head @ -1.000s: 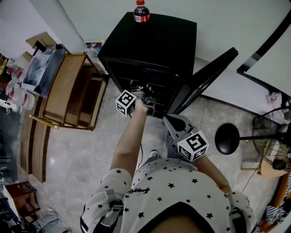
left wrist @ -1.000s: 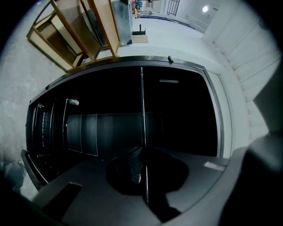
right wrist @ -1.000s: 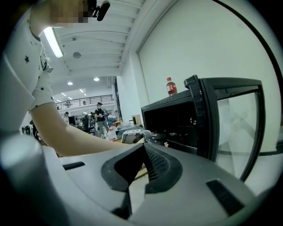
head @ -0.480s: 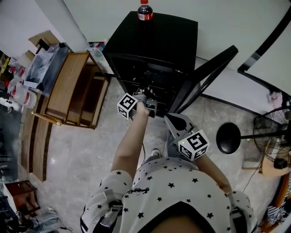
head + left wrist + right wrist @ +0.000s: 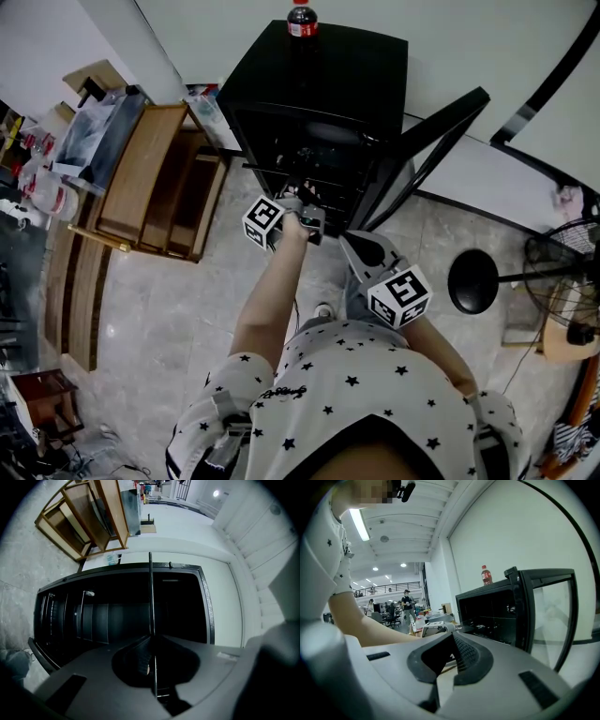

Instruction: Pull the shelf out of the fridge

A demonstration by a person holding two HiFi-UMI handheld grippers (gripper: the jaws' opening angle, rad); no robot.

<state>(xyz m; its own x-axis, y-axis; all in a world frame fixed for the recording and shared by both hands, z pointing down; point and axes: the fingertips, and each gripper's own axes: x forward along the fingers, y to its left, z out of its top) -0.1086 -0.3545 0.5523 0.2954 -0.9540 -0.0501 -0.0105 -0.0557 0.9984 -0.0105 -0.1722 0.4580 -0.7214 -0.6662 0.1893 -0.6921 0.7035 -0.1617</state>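
Head view, left side: a wooden rack (image 5: pixel 150 178) stands just beside the fridge.
Fridge (image 5: pixel 323 84): black, with a cola bottle (image 5: pixel 302 19) on top and its door (image 5: pixel 427 150) swung open to the right.
Shelf (image 5: pixel 151 597): seen edge-on as a thin line at the fridge's mouth, the rest running back into the dark interior.
Left tongs (image 5: pixel 152 638): held level, pinching the shelf's front edge.
Right tongs (image 5: pixel 451 638): pressed together with nothing between them, apart from the fridge, near the open door.
Fan (image 5: pixel 562 272): on the floor, far right.

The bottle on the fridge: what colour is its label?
Red, on the dark plastic bottle; clearest in head view.
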